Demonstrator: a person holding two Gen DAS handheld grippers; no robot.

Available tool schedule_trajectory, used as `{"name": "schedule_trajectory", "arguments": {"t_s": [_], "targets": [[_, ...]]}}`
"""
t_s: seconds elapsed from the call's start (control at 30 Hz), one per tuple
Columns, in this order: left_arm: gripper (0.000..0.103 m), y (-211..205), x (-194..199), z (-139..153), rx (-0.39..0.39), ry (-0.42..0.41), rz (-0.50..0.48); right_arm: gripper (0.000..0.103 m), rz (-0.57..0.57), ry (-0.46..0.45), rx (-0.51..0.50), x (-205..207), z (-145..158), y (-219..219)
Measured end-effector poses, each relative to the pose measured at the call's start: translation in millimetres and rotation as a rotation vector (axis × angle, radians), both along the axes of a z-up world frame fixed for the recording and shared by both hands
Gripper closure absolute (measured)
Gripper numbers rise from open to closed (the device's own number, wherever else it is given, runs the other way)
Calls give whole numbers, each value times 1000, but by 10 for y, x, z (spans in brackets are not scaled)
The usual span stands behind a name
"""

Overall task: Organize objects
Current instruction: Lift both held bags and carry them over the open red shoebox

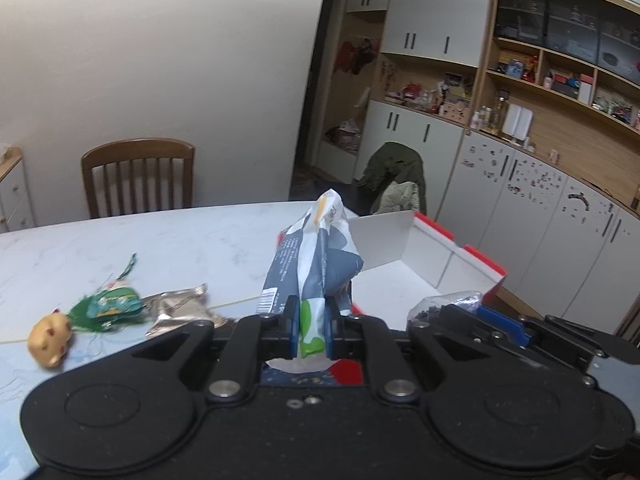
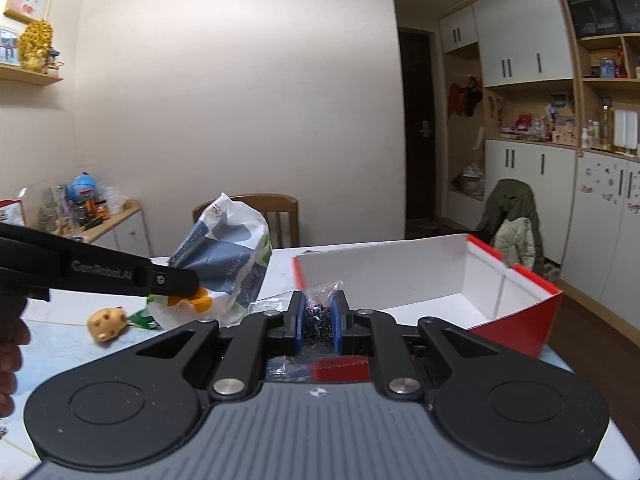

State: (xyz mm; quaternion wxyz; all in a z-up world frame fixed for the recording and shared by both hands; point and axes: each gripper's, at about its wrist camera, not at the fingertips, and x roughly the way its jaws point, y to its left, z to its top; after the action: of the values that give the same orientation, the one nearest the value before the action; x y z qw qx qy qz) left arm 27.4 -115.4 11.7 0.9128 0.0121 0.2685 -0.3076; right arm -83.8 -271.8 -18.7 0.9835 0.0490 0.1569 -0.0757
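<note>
Marbled white stone makes up the tabletop (image 1: pixel 160 236), and the loose clutter sits toward its left edge: a small tan plastic animal-head toy (image 1: pixel 50 335), a green tasselled charm in a crinkly green wrapper (image 1: pixel 110 306) just beside it, and a flat silver foil sachet (image 1: pixel 178 308) touching the charm's right side.

Right of these, the left gripper (image 1: pixel 311 322) has its blue-padded fingers pressed together on the lower end of a soft white, grey-blue and green plastic tissue pack (image 1: pixel 316 256). The pack stands with its long axis roughly upright, its loose top leaning slightly toward the far edge, and it appears lifted clear of the tabletop.

Further right, the right gripper (image 2: pixel 319 320) pinches a small clear plastic bag of dark metal bits (image 2: pixel 320 304), also held above the surface.

At the right edge of the tabletop sits an open red cardboard box with a white lining (image 2: pixel 516 320), apparently empty, its opening facing up and its long side running along the edge.

The box lies ahead and to the right of both tools. The right gripper is nearer, almost at the box's near wall, so its bag looks set to go in first; the left gripper must carry the tall pack rightward over the red rim without brushing its neighbour.
</note>
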Motion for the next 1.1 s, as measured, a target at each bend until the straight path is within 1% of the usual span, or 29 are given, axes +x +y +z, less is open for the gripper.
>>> {"name": "schedule_trajectory", "arguments": {"t_s": [0.2,0.33,0.43,0.53,0.6,0.8,0.93,1.07,1.1], "targets": [[94,-237,60,41,2,0,-47,90,-45,-1,4,34,-14,-201],[94,-496,160,42,45,-20,-73,90,-72,8,3,122,-31,-314],[94,-677,231,-2,65,6,-109,90,-87,18,12,216,-54,-409],[94,-855,280,-72,97,23,-146,90,-100,43,41,318,-97,-511],[94,-964,311,-120,118,32,-165,90,-114,64,42,383,-137,-535],[94,-1168,406,-215,169,36,-180,90,-131,114,65,554,-243,-629],[94,-1255,504,-253,197,70,-185,90,-149,169,74,704,-307,-700],[93,-1316,643,-343,224,126,-179,90,-162,232,103,852,-376,-787],[94,-1324,668,-367,228,135,-177,90,-163,240,96,875,-396,-791]]}}
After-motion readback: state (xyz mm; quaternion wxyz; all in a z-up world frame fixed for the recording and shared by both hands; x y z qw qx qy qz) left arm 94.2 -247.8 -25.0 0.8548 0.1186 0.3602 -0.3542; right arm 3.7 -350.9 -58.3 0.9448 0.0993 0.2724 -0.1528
